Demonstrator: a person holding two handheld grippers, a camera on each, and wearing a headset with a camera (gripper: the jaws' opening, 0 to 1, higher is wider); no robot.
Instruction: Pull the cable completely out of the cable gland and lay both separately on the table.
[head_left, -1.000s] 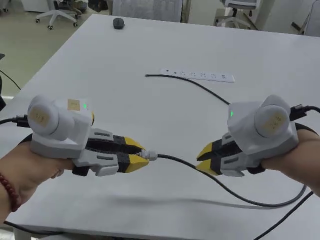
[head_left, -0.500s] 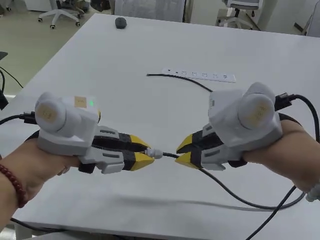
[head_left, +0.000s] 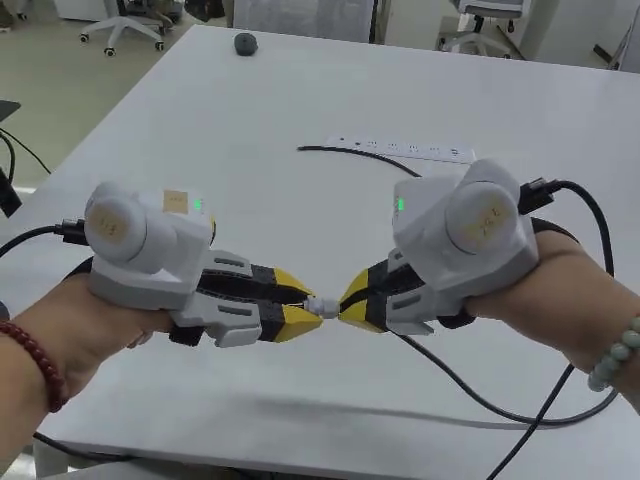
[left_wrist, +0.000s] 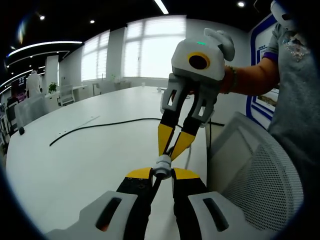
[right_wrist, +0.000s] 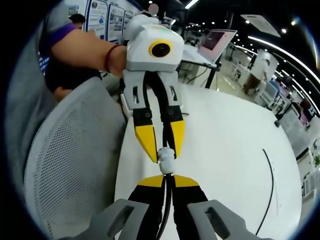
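Left gripper: lower left of the head view, pointing toward the frame's centre.
Left fingers: clamped on the gland, with one yellow tip on each side of it at the bottom centre of the left gripper view.
Gland: small and white, at the centre of the head view. It is held off the tabletop, between the tips of the two grippers.
Right gripper: right of centre in the head view, tip to tip with the left gripper, with the gland between them.
Right fingers: closed together on the cable just behind the gland. The cable runs back between them at the bottom of the right gripper view.
Cable: black. It enters the gland, passes under the right gripper and sweeps across the tabletop to the lower right of the head view.
Tabletop: white and broad, with a soft shadow under the grippers.
Power strip: white, lying flat at the upper centre of the head view, with a stretch of black cable just beside it.
Mouse: dark, at the top of the head view near the tabletop's far edge.
Chair: pale mesh back, on the left side of the right gripper view.
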